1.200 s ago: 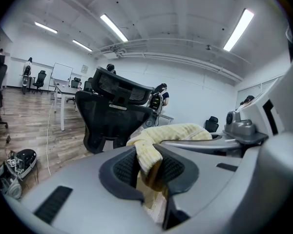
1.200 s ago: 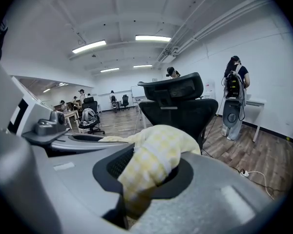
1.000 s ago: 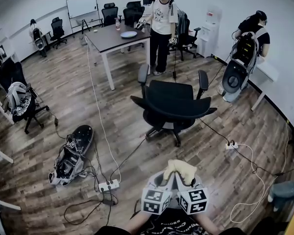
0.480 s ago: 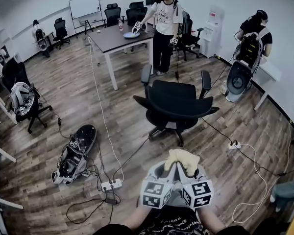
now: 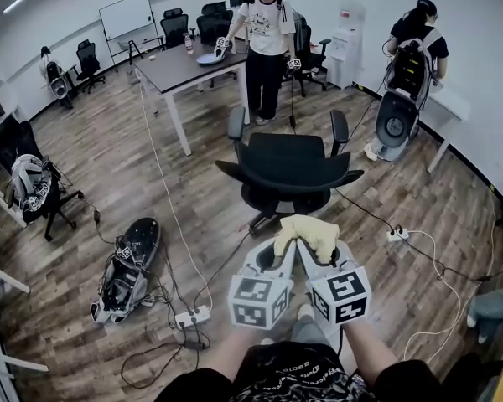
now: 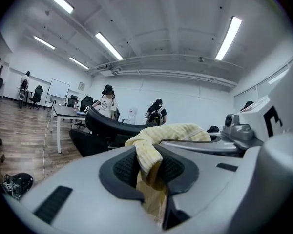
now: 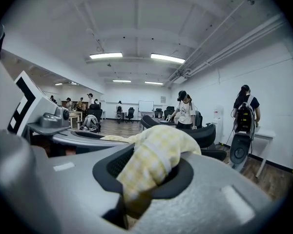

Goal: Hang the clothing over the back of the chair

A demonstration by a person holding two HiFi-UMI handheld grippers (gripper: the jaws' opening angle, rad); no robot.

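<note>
A pale yellow checked garment (image 5: 308,235) is bunched between both grippers, held up in front of me. My left gripper (image 5: 278,250) is shut on its left part; in the left gripper view the cloth (image 6: 151,152) is pinched between the dark pads. My right gripper (image 5: 322,251) is shut on its right part, the cloth (image 7: 149,165) filling the jaws in the right gripper view. The black office chair (image 5: 287,174) stands just beyond the grippers, its backrest (image 5: 295,189) nearest to me and its armrests pointing away.
A dark table (image 5: 189,65) stands behind the chair, with a person (image 5: 262,40) beside it. Another person (image 5: 411,53) stands at the right by a white desk. Cables and a power strip (image 5: 190,316) cross the wooden floor; a black bag (image 5: 127,266) lies at the left.
Both grippers have risen together with the garment and come closer to the chair's back. The person at the table has shifted slightly.
</note>
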